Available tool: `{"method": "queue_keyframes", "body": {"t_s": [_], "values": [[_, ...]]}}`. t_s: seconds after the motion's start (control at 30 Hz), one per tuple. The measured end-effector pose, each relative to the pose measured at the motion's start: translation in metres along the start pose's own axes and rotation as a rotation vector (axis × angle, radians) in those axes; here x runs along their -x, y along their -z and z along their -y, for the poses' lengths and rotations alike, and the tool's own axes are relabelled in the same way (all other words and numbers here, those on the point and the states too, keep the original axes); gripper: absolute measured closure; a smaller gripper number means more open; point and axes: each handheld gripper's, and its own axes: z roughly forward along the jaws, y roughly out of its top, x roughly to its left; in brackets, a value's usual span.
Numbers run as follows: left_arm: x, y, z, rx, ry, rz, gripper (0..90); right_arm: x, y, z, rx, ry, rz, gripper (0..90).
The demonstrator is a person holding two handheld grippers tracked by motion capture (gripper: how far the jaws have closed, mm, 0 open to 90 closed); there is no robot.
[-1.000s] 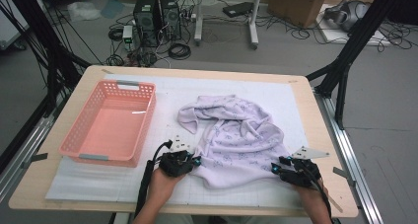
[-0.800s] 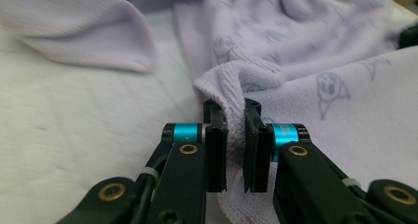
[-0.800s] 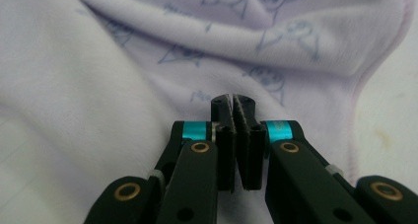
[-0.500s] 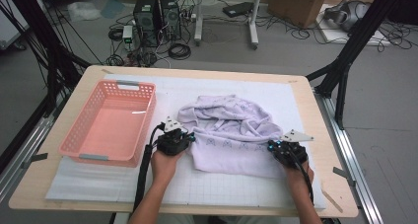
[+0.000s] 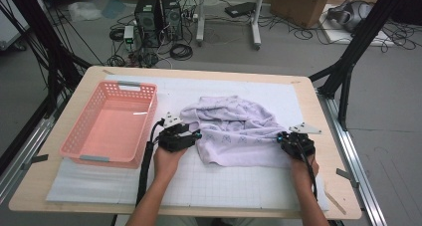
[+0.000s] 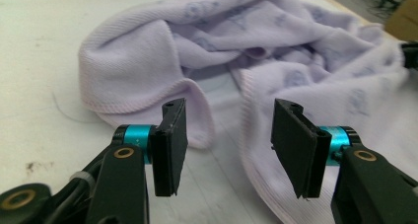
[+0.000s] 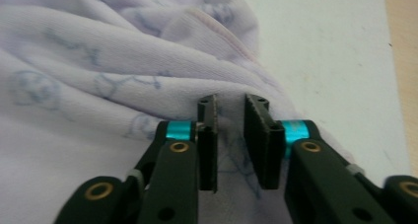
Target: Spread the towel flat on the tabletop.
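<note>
At mid worktop: crumpled lilac cloth. Left gripper, fingers just opened, apart at its left edge; right gripper, fingers slightly parted over its right edge. Far left: empty pink basket.

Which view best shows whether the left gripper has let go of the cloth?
The left gripper view: the left gripper stands open, the lilac cloth lying beyond its pads. The high view shows it small beside the cloth's left edge; the right gripper view shows cloth folds.
</note>
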Motion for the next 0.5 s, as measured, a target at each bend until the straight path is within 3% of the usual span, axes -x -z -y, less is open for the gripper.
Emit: {"method": "queue_keyframes", "body": {"t_s": [0.1,0.27,0.33,0.4,0.5], "values": [[0.006,0.004,0.009,-0.034,-0.019,0.042,49.6,0.001,0.010,0.002,0.031,-0.005,-0.041,66.4],[0.015,0.005,0.025,-0.112,-0.063,0.079,49.6,0.008,0.031,0.010,0.057,-0.019,-0.061,62.4],[0.018,0.002,0.028,-0.148,-0.083,0.113,47.5,0.012,0.036,0.015,0.054,-0.035,-0.075,61.4],[0.024,-0.002,0.028,-0.181,-0.132,0.111,45.6,0.016,0.041,0.021,0.039,-0.047,-0.071,60.6],[0.030,-0.005,0.027,-0.188,-0.162,0.100,43.2,0.020,0.047,0.031,0.023,-0.067,-0.069,59.9]]}}
